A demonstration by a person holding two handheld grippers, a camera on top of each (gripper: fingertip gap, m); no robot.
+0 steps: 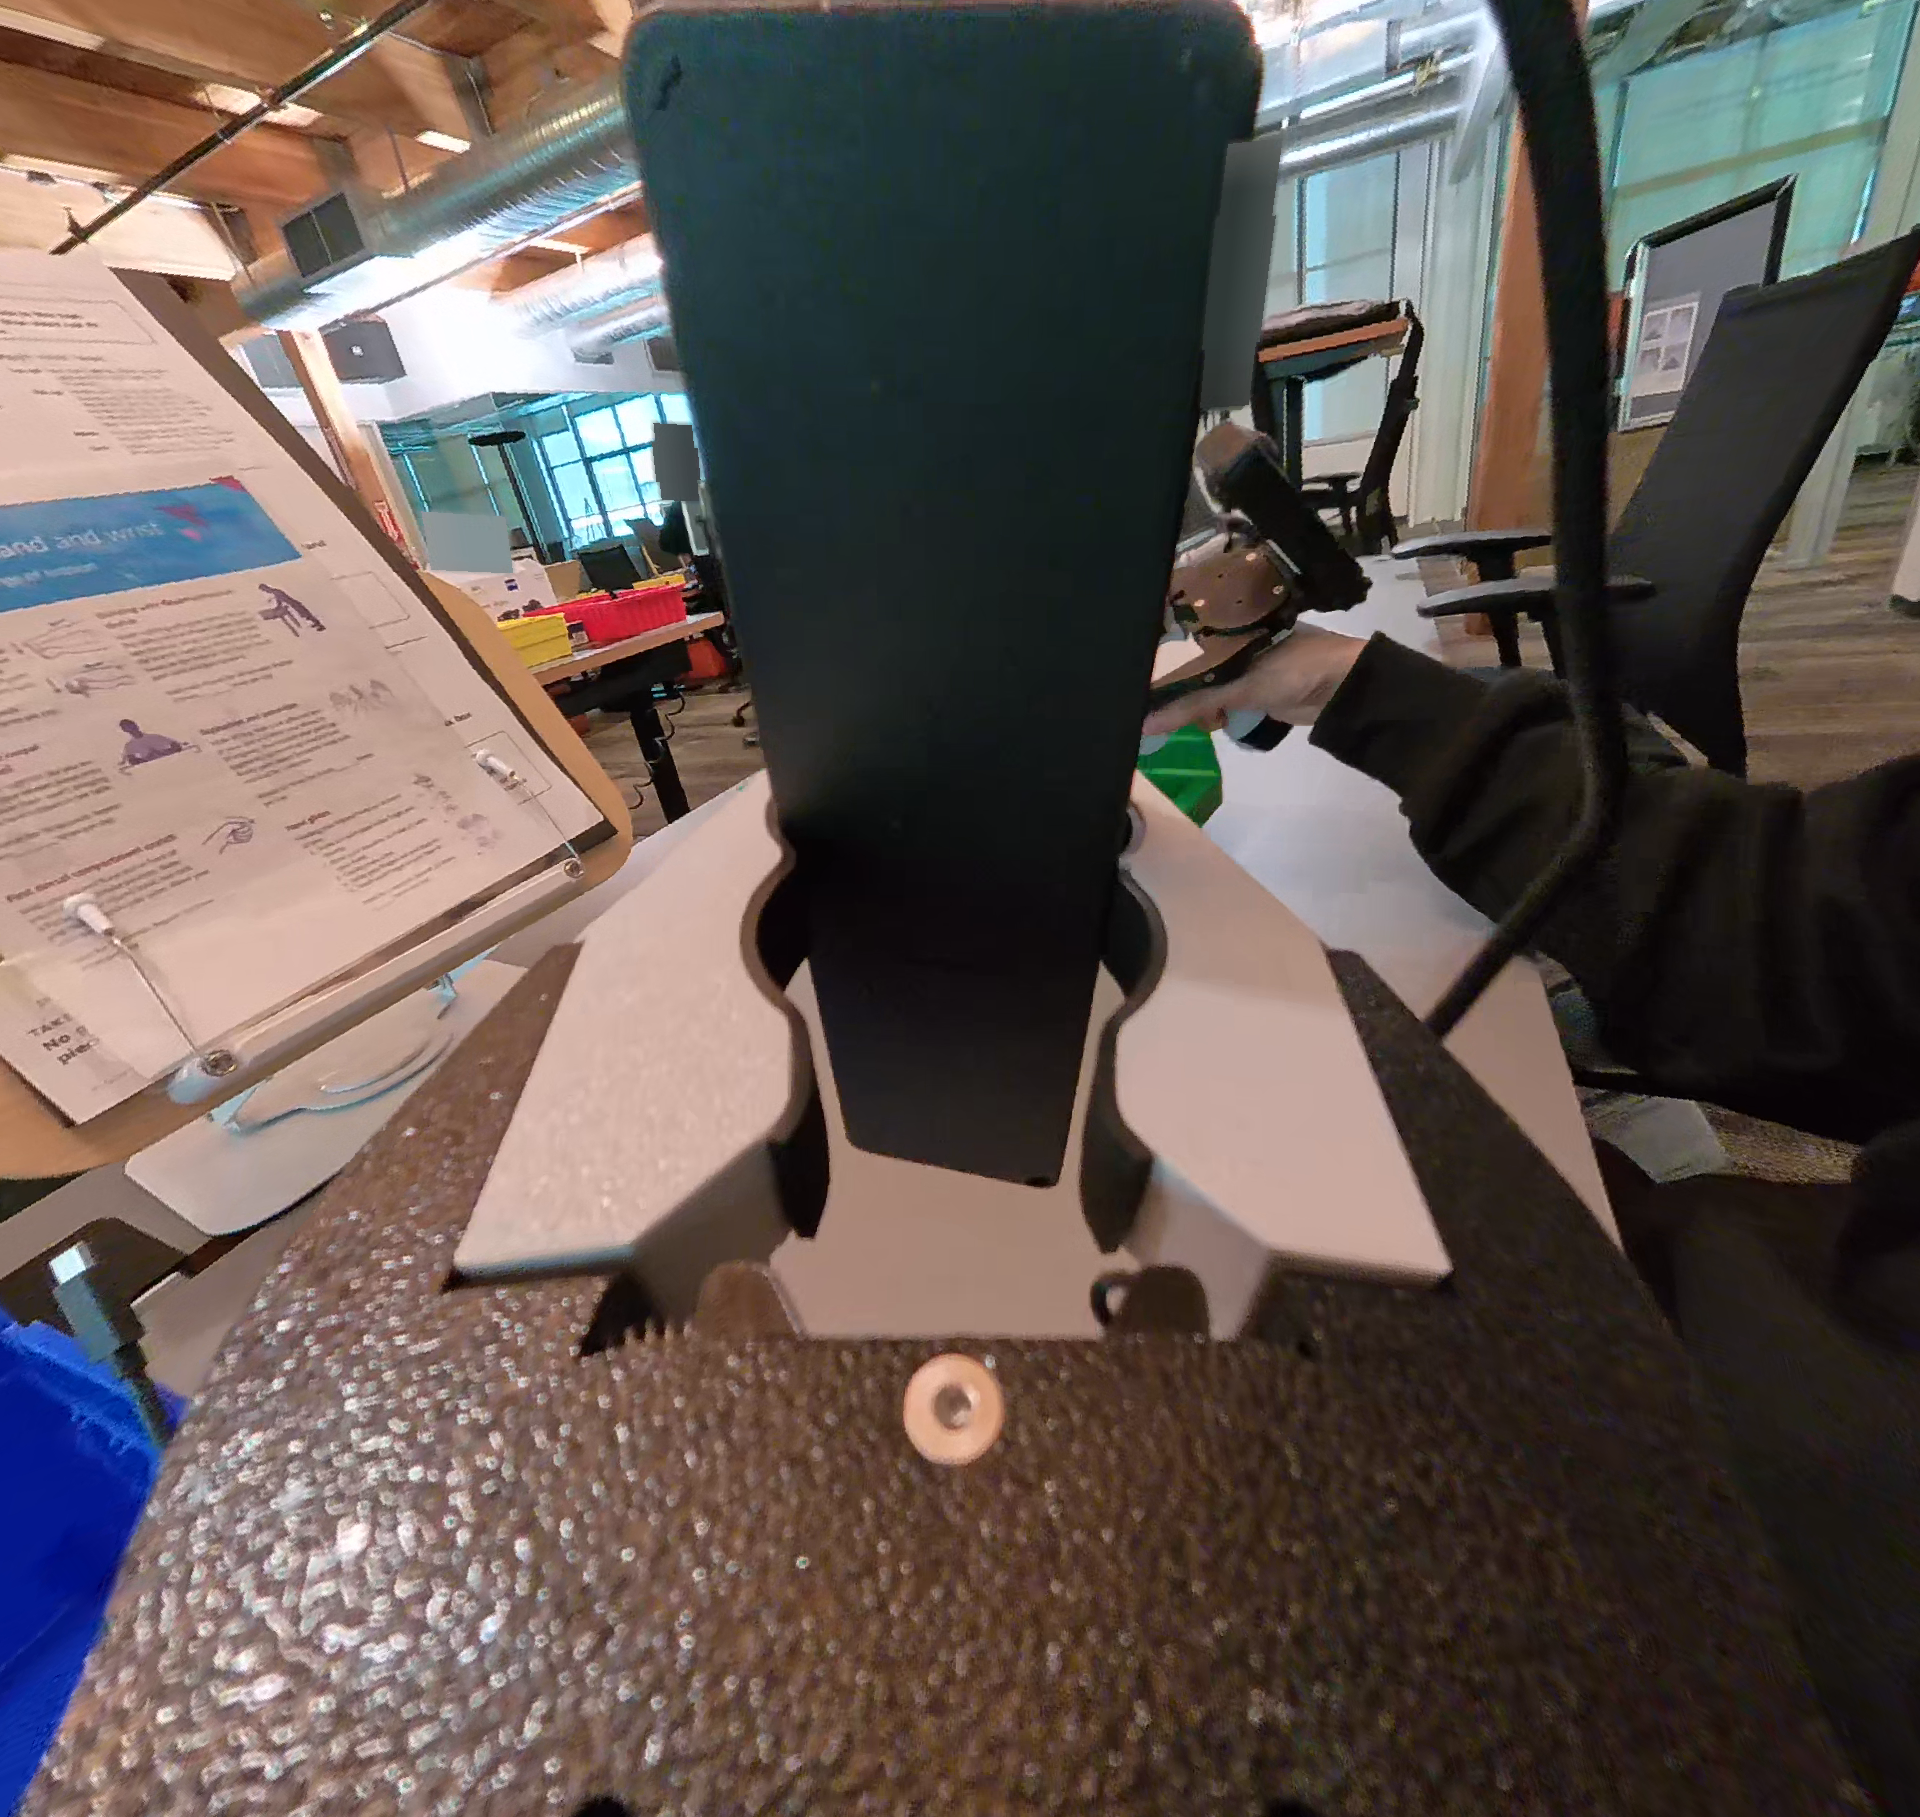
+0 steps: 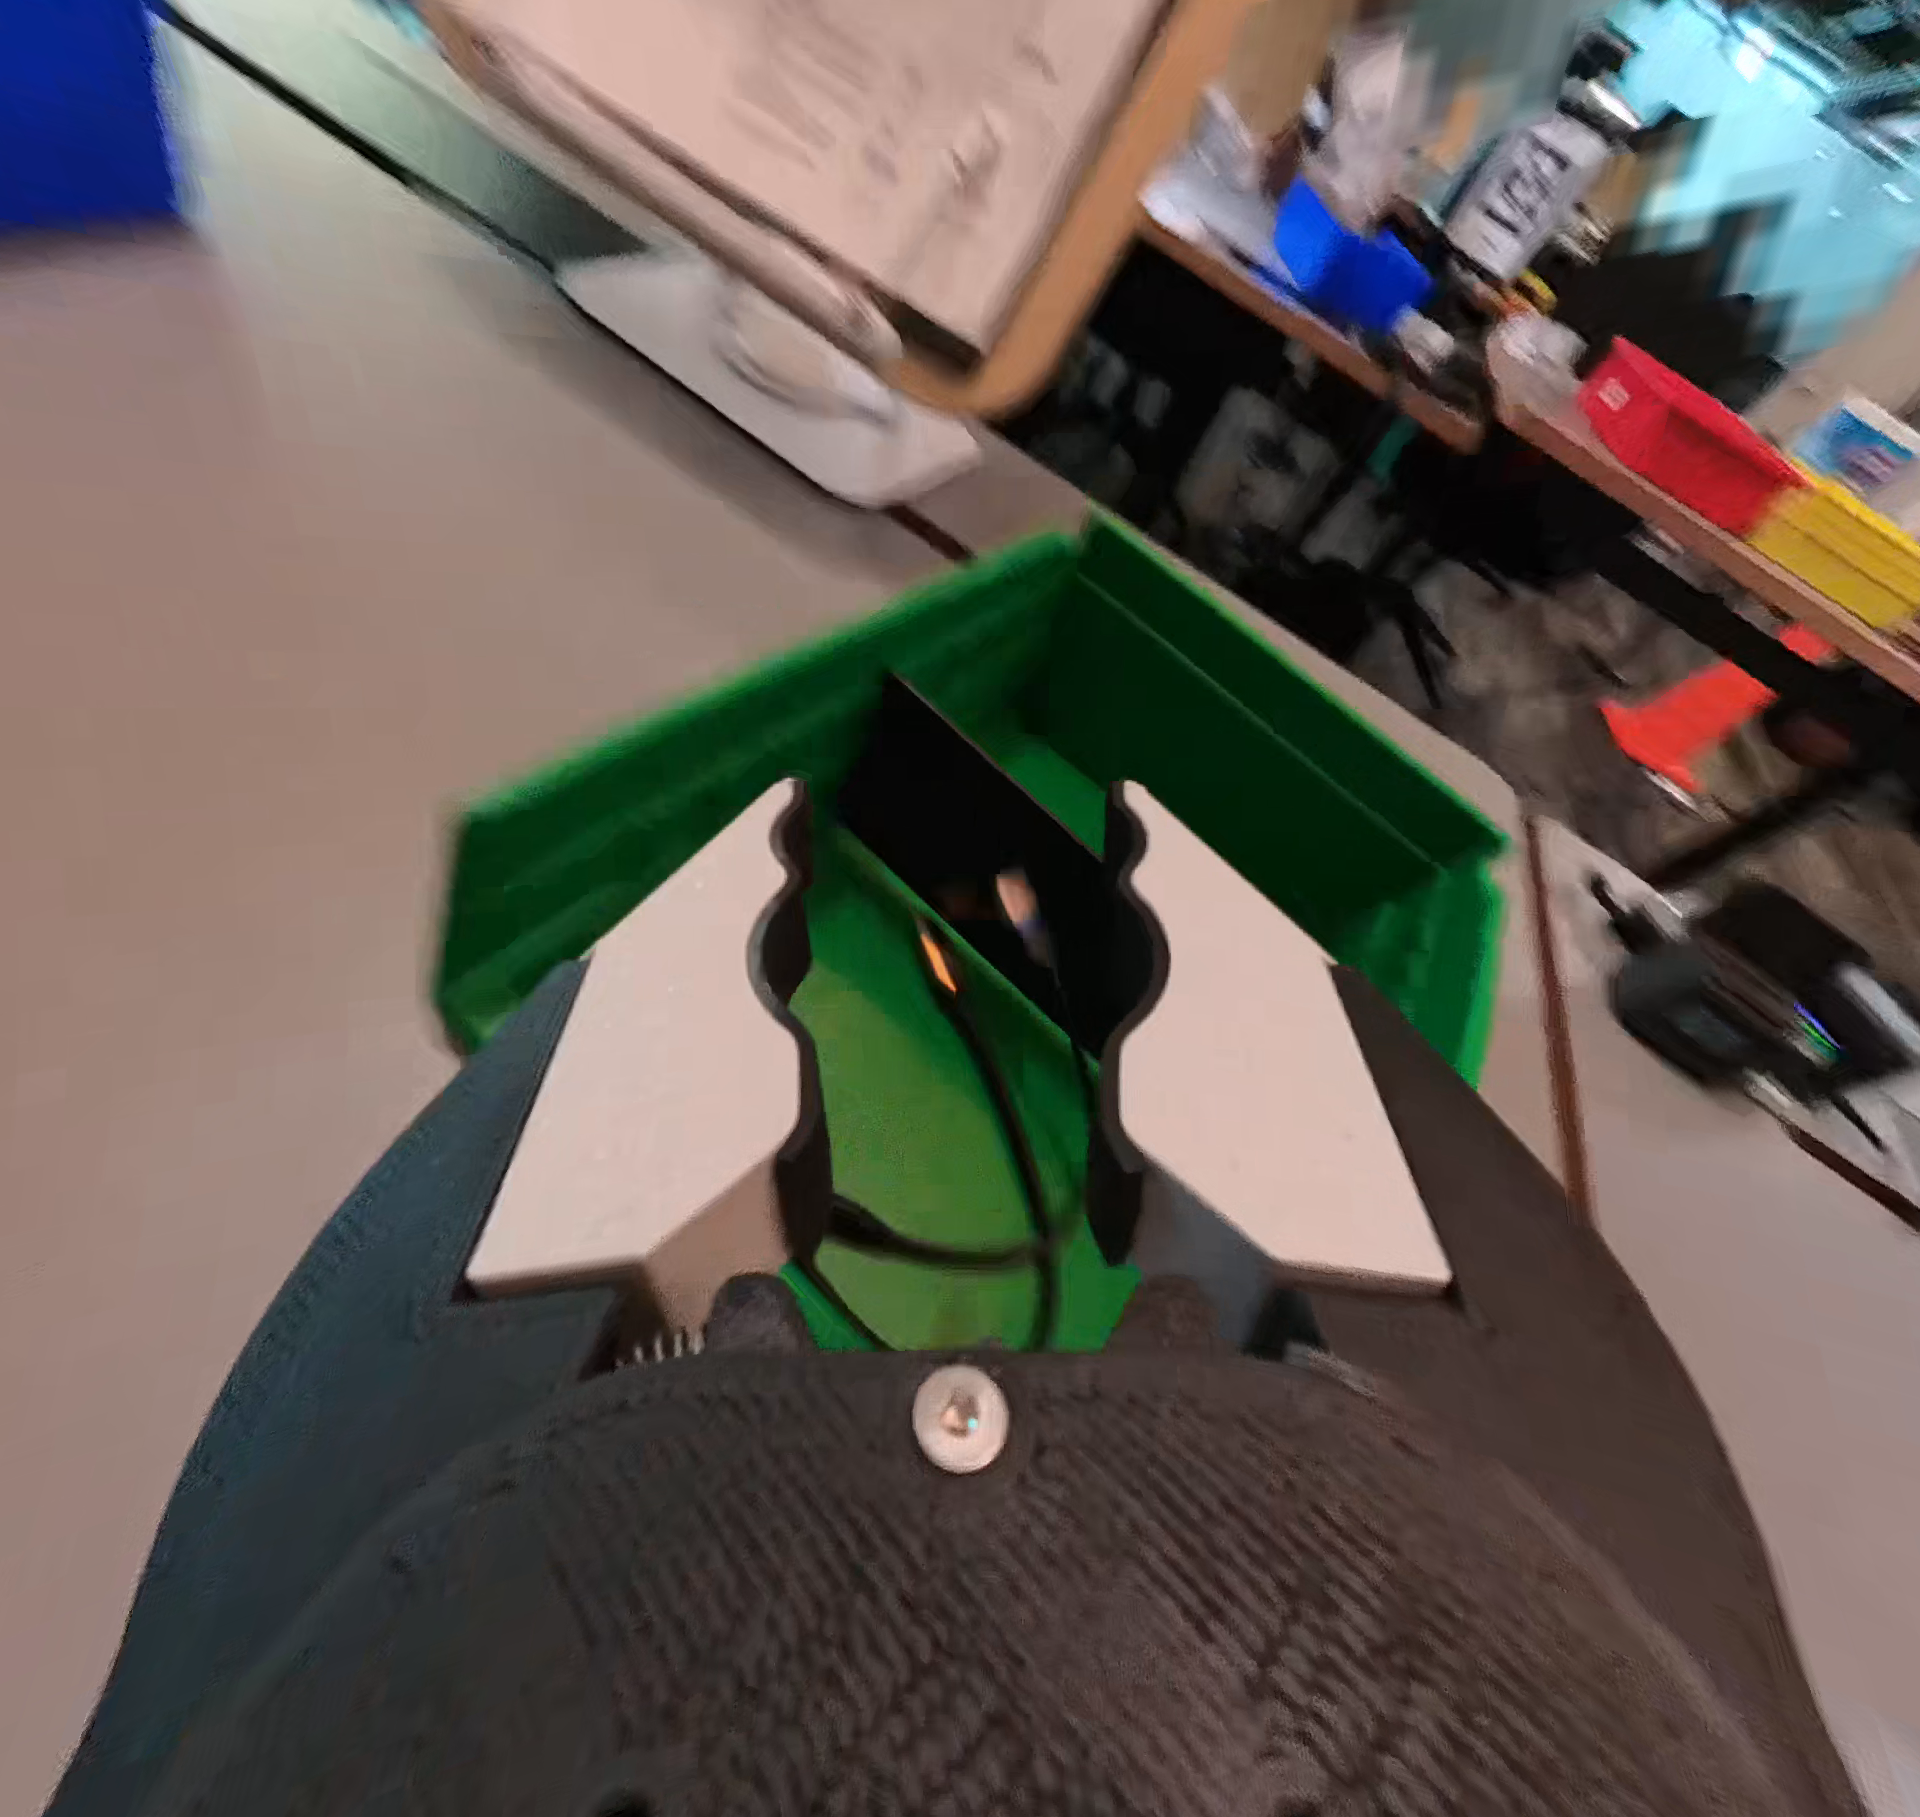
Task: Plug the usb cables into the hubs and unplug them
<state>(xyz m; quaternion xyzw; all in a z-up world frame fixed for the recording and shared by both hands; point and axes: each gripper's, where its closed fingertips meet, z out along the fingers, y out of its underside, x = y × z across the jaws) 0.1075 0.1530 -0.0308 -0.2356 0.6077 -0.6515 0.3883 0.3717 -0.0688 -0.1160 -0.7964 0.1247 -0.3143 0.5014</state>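
In the left wrist view my left gripper (image 1: 951,822) is shut on a flat black hub (image 1: 935,417) and holds it upright above the table. A black cable (image 1: 1579,417) leaves the hub's top and arcs down to the right. Behind the hub a hand in a black sleeve holds the right gripper's body (image 1: 1247,572) over a green bin (image 1: 1184,770). In the blurred right wrist view my right gripper (image 2: 958,796) is open and empty over the green bin (image 2: 1247,749). A black divider (image 2: 977,801) and a thin black cable (image 2: 1029,1144) lie inside the bin.
A tilted document stand with a printed sheet (image 1: 208,676) stands at the left on the grey table (image 1: 1299,832) and shows again in the right wrist view (image 2: 810,105). A blue bin (image 1: 52,1559) is at the near left. A black office chair (image 1: 1714,520) stands right.
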